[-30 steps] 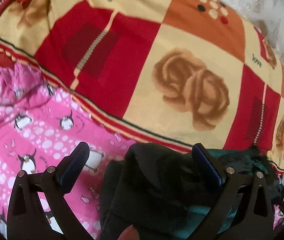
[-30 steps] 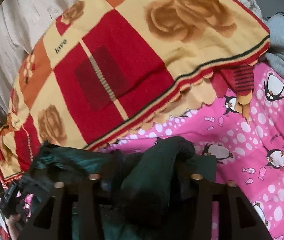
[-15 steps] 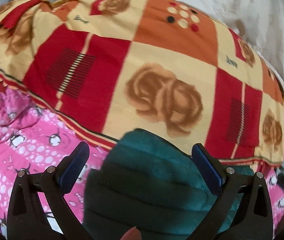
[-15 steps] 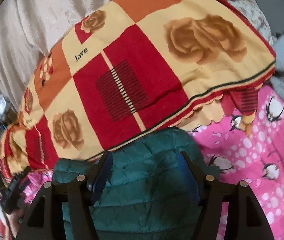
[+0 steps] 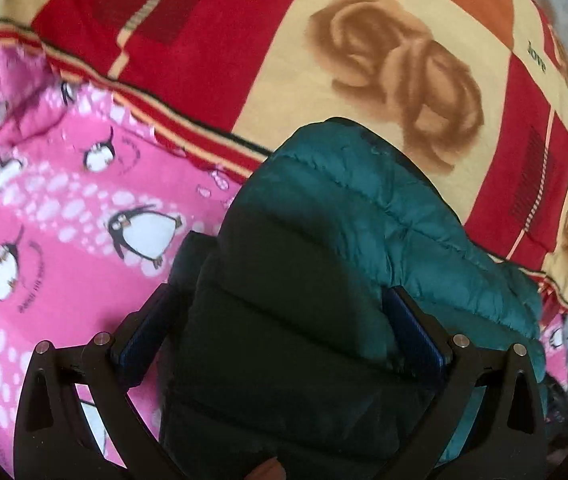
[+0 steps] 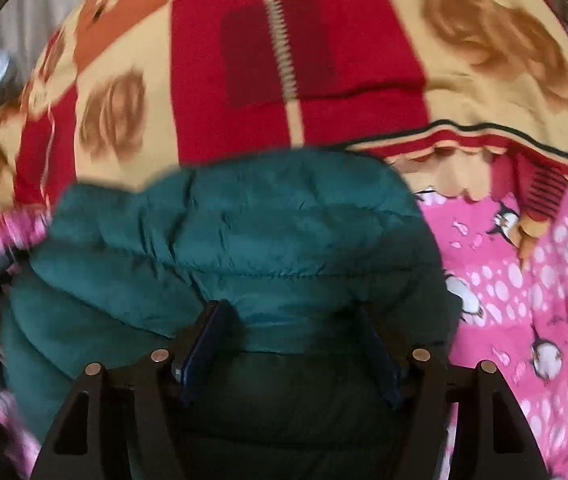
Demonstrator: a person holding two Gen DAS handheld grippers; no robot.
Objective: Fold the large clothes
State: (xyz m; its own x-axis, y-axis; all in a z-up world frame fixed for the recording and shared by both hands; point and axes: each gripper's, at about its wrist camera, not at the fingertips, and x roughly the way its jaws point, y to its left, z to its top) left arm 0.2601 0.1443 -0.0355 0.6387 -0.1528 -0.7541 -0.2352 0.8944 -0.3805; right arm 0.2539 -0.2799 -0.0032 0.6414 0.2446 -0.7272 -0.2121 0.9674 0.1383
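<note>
Your biggest thing in both views is the patchwork blanket [image 5: 364, 40] of red, cream and orange squares with brown roses, filling the far half of the scene; its striped, scalloped edge lies over the pink penguin-print cover [image 5: 64, 220], which spreads beneath and to the side; the word "love" shows on a cream square. Next, the teal quilted jacket [image 5: 364, 208] sits bunched in the near middle, resting on the pink cover with its far end lapping onto the blanket's edge; in your right view the same jacket [image 6: 244, 232] fills the centre, puffed and creased in horizontal channels. Your left tool [image 5: 284, 332] has a thick fold of jacket between its blue pads, both pads against the fabric, so you are gripping it there. Your right tool [image 6: 292, 344] also straddles a fold of jacket; its jaws are opening, the left pad showing clear of the cloth; that view is blurred at the edges.
</note>
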